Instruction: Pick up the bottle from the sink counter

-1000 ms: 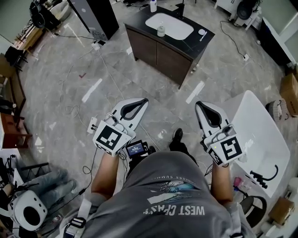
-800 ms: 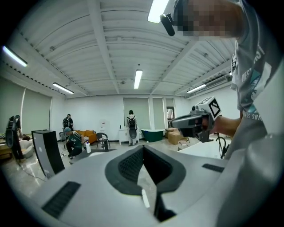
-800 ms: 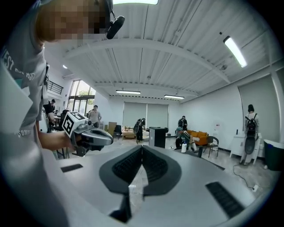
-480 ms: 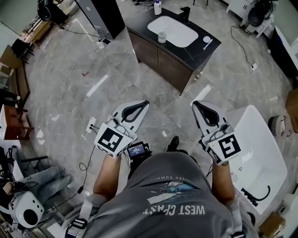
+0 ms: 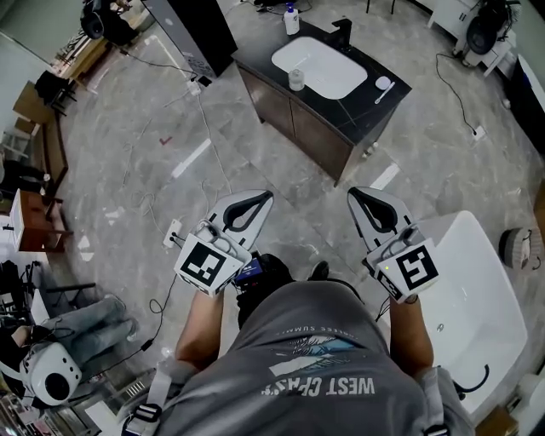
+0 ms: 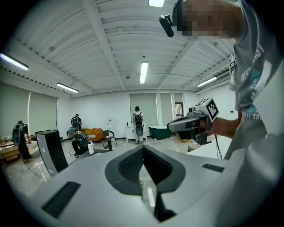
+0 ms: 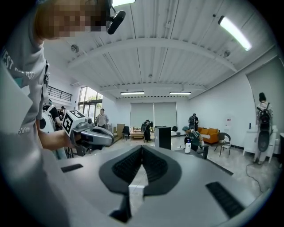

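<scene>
The bottle (image 5: 291, 19), white with a blue cap, stands at the far left corner of the dark sink counter (image 5: 368, 106), beside the white basin (image 5: 316, 62). It also shows far off in the left gripper view as the bottle (image 6: 90, 148) and in the right gripper view as the bottle (image 7: 187, 146). My left gripper (image 5: 261, 198) and right gripper (image 5: 357, 195) are held side by side over the floor, well short of the counter. Both are shut with nothing between their jaws, as the left gripper (image 6: 143, 149) and right gripper (image 7: 142, 149) show in their own views.
A small cup (image 5: 296, 79), a black faucet (image 5: 342, 32) and a white item (image 5: 382, 83) also sit on the counter. A white bathtub (image 5: 477, 281) lies to my right, a black tower (image 5: 192, 30) left of the counter. Cables (image 5: 170, 234) trail over the floor. Several people are far off.
The sink counter has come lower and nearer in the head view as I walk toward it. Both grippers stay shut, side by side in front of me.
</scene>
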The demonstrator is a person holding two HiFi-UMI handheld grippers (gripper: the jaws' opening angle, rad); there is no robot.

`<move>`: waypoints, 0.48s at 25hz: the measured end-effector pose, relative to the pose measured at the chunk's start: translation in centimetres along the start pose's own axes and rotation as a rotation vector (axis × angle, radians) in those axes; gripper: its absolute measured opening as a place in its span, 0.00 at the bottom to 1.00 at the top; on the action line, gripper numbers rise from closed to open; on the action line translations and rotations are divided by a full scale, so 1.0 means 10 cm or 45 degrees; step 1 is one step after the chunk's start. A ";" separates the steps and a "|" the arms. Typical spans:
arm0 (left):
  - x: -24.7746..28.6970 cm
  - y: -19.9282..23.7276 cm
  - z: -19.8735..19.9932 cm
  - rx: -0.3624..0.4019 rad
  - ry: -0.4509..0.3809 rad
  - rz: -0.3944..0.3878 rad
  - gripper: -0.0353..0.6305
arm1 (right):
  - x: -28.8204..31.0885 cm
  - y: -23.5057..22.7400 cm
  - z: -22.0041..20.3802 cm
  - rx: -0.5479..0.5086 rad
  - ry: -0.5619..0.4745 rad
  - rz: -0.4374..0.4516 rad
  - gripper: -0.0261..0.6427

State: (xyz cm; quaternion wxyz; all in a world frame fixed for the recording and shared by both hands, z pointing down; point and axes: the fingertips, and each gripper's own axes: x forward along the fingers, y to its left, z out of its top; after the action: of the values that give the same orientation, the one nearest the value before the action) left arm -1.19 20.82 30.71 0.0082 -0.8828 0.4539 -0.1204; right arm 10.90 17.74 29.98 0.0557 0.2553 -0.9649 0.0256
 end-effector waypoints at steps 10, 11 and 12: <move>0.60 0.45 -0.02 0.013 0.003 -0.194 0.06 | 0.21 -0.46 0.01 0.042 0.027 -0.183 0.04; 0.67 0.51 0.06 0.028 -0.023 -0.213 0.06 | 0.25 -0.52 0.03 0.043 0.034 -0.208 0.04; 0.73 0.59 0.12 0.038 -0.044 -0.230 0.06 | 0.29 -0.58 0.04 0.044 0.040 -0.230 0.04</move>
State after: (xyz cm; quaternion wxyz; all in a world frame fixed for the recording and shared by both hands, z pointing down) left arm -1.54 11.33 30.31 0.0182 -0.9219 0.3703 -0.1122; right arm 11.21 11.27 30.05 0.0684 0.3418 -0.9364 0.0412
